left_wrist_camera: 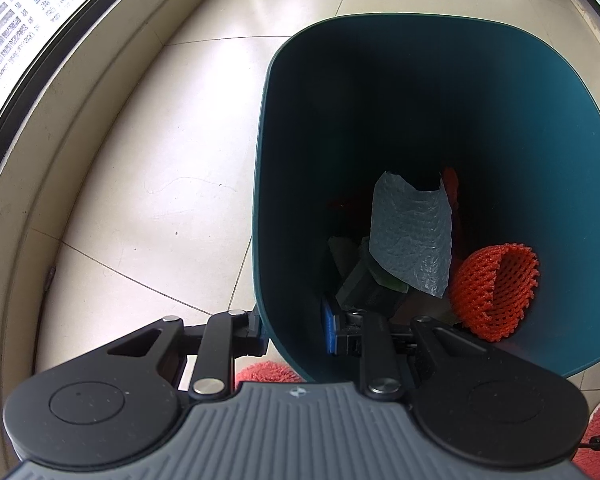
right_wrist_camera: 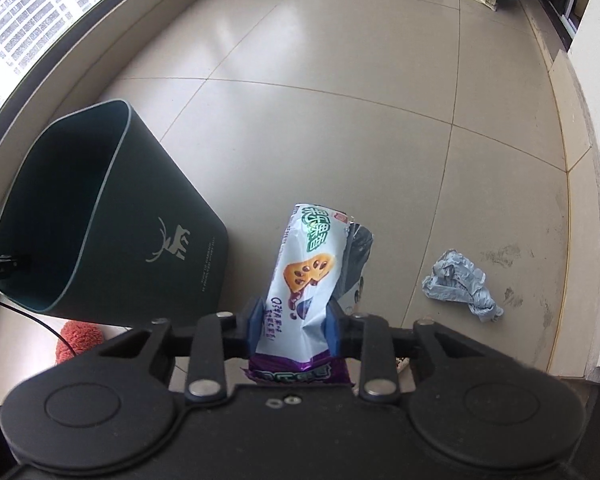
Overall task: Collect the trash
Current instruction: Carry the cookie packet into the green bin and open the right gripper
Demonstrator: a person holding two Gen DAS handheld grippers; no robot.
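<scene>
- Right wrist view: snack wrapper (right_wrist_camera: 304, 280) pinched in right claw (right_wrist_camera: 294, 326), long axis running forward along the fingers
- Bin (right_wrist_camera: 100, 216) left of it, mouth tilted
- Left claw (left_wrist_camera: 296, 330) clamped narrow on bin rim
- Crumpled paper (right_wrist_camera: 462, 284) on floor, right

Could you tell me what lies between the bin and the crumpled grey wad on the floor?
Only the snack wrapper, held above bare tile in the right gripper, right wrist view.
</scene>
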